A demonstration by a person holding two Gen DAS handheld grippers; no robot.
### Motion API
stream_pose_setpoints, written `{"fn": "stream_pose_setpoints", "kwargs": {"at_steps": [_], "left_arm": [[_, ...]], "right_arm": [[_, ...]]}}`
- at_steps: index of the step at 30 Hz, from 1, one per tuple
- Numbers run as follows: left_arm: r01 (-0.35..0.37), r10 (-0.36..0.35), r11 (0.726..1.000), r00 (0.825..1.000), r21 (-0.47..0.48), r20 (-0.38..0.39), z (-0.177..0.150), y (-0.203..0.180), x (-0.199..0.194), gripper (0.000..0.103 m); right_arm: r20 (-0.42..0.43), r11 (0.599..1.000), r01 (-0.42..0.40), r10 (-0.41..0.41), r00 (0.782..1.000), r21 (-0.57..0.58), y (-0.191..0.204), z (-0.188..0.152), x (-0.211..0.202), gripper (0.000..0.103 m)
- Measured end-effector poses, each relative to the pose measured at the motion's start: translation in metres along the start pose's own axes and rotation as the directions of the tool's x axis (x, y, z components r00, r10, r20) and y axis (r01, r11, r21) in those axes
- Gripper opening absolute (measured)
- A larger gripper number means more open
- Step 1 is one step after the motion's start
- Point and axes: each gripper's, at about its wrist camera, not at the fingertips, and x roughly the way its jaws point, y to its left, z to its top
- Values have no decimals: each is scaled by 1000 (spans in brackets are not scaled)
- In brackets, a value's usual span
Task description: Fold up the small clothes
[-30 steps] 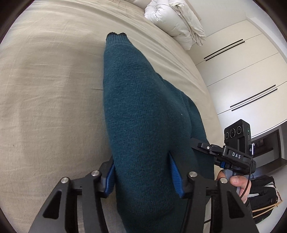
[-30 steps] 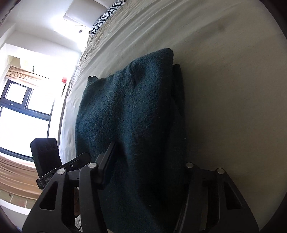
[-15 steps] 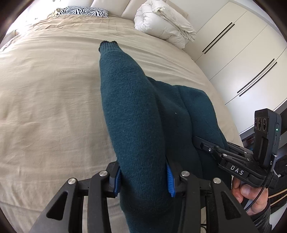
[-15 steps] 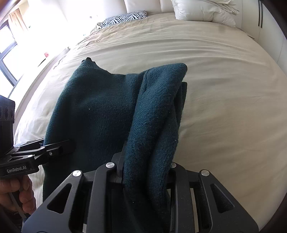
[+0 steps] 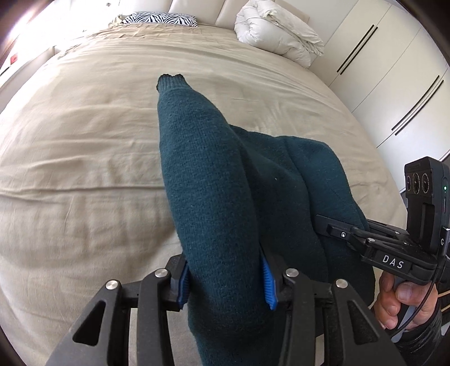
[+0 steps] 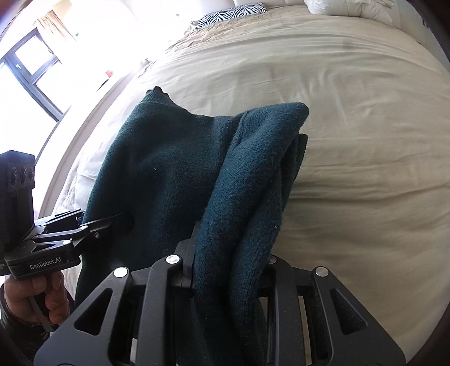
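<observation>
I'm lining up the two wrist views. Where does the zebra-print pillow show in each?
Left wrist: zebra-print pillow at the top, left of centre, at the bed's head.
Right wrist: zebra-print pillow at the top, near centre.
Shared landmark: the teal sweater's ribbed cuff, pointing toward the pillow.

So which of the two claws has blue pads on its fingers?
The left claw: blue ribbed pads clamp the teal sweater. The right claw's look black.

Fuzzy teal knit sweater (image 5: 213, 197) (matt wool) over a wrinkled beige cotton bedsheet (image 5: 84, 157).
</observation>
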Motion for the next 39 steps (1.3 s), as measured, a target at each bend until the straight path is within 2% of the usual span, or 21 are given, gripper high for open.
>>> {"fn": "stream_pose_setpoints", "kwargs": {"at_steps": [4,7,10,12,17,21,23,24,26,27,28,30,32,33,35,37,39], "left_arm": [[-11,11,1000,1000,-3,-4,-11,11,8,47],[-19,19,1000,1000,6,9,-11,8,12,50],[-22,22,1000,1000,4,16,-8,4,19,54],[-17,17,1000,1000,-10,19,-8,4,21,55],[-33,33,999,999,-4,35,-12,2,19,59],[-47,46,999,997,6,68,-16,-2,9,59],[-84,81,996,990,21,113,-20,-6,-1,60],[-109,103,993,983,33,151,-23,-10,-9,64],[-141,121,988,957,57,264,-30,-20,-32,78],[-161,131,985,936,65,328,-34,-26,-46,91],[-185,143,980,908,70,393,-38,-33,-62,100],[-220,142,971,846,93,514,-48,-49,-92,103],[-272,148,955,782,117,605,-56,-66,-119,103],[-305,164,945,755,119,635,-57,-73,-129,103],[-354,194,929,711,107,676,-62,-84,-148,103],[-374,208,923,679,88,705,-68,-92,-165,103],[-362,207,930,652,60,729,-75,-95,-180,103]], "right_arm": [[-22,1000,-1,1,1000,2,11,-12,23,22],[-42,998,-21,23,999,51,-3,-18,34,24],[-37,991,-72,77,996,110,-20,-20,44,30],[-26,989,-75,78,997,126,-28,-21,46,44],[-4,982,-117,119,993,151,-40,-22,46,47],[28,981,-93,90,996,167,-42,-20,32,47],[66,987,-56,46,997,152,-39,-22,16,47],[90,990,-33,20,996,139,-37,-22,7,47],[146,994,24,-40,988,105,-29,-24,-14,48],[181,995,55,-69,981,85,-24,-27,-26,50],[221,995,81,-93,971,63,-18,-30,-39,53],[312,990,138,-140,940,28,-4,-39,-66,68],[415,981,194,-180,892,9,11,-50,-93,79],[463,975,221,-197,864,2,18,-56,-106,86],[550,964,264,-215,807,-10,34,-66,-129,95],[627,956,293,-216,748,-20,48,-77,-151,100],[672,949,314,-219,707,-21,58,-85,-168,103]]}}
